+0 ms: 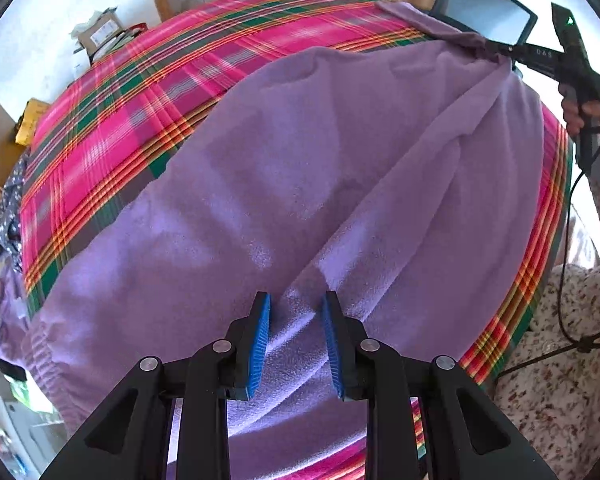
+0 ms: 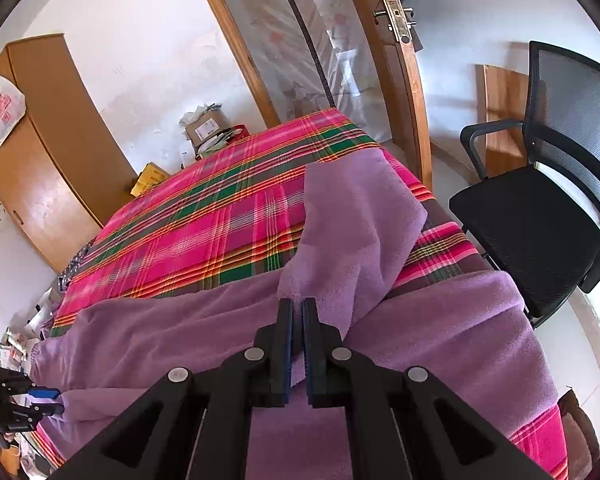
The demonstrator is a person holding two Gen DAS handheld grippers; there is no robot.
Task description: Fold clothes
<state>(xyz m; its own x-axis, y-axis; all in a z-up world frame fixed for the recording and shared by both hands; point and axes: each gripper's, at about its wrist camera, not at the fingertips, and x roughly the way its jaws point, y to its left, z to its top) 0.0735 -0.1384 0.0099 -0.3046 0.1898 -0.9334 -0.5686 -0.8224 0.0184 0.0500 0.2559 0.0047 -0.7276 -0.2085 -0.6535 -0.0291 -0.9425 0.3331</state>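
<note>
A purple fleece garment [image 1: 300, 184] lies spread over a table with a pink plaid cloth [image 1: 148, 104]. My left gripper [image 1: 296, 300] is open, its blue pads on either side of a raised fold of the fleece at the near edge. My right gripper [image 2: 298, 304] is shut on a far part of the purple garment [image 2: 352, 236] and holds it lifted and taut; it shows in the left wrist view [image 1: 496, 47] at the upper right. The left gripper shows small in the right wrist view [image 2: 46, 398] at the lower left.
A black mesh office chair [image 2: 556, 208] stands right of the table. A wooden door frame [image 2: 404, 80] and a wooden cabinet [image 2: 60, 140] lie beyond. Cardboard boxes [image 2: 206, 128] sit at the far table edge. A dark patterned cloth [image 1: 8, 208] hangs at the left edge.
</note>
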